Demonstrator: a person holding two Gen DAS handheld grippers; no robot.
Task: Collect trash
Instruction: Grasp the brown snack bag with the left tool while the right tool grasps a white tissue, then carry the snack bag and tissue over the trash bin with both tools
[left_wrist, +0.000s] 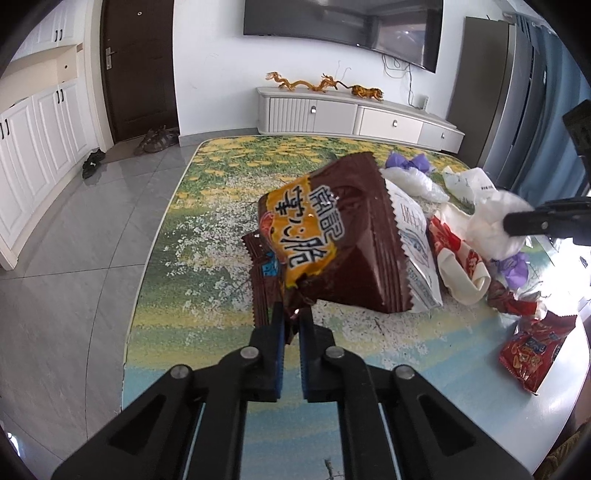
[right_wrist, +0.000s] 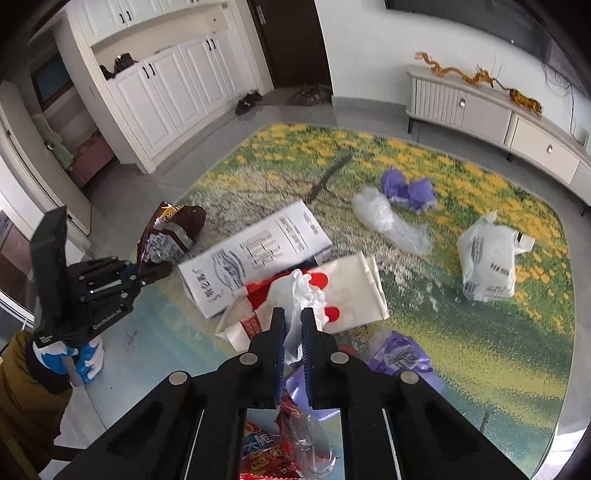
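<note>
Left gripper (left_wrist: 291, 314) pinching the brown snack bag (left_wrist: 332, 236) by its lower corner, bag hanging raised over the table (left_wrist: 207, 295). Right gripper (right_wrist: 293, 314) clamping the white plastic bag (right_wrist: 299, 291), seemingly lifted. Remaining white printed package (right_wrist: 255, 251) lying just ahead between both, long axis slanting up-right.

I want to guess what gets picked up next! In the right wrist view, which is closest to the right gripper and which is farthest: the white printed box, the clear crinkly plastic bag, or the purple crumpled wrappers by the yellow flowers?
From the right gripper:
1. Flat white printed box, just ahead, slightly left.
2. Clear crinkly plastic bag, farther ahead, to the right.
3. Purple crumpled wrappers, just beyond that bag, farthest.
</note>
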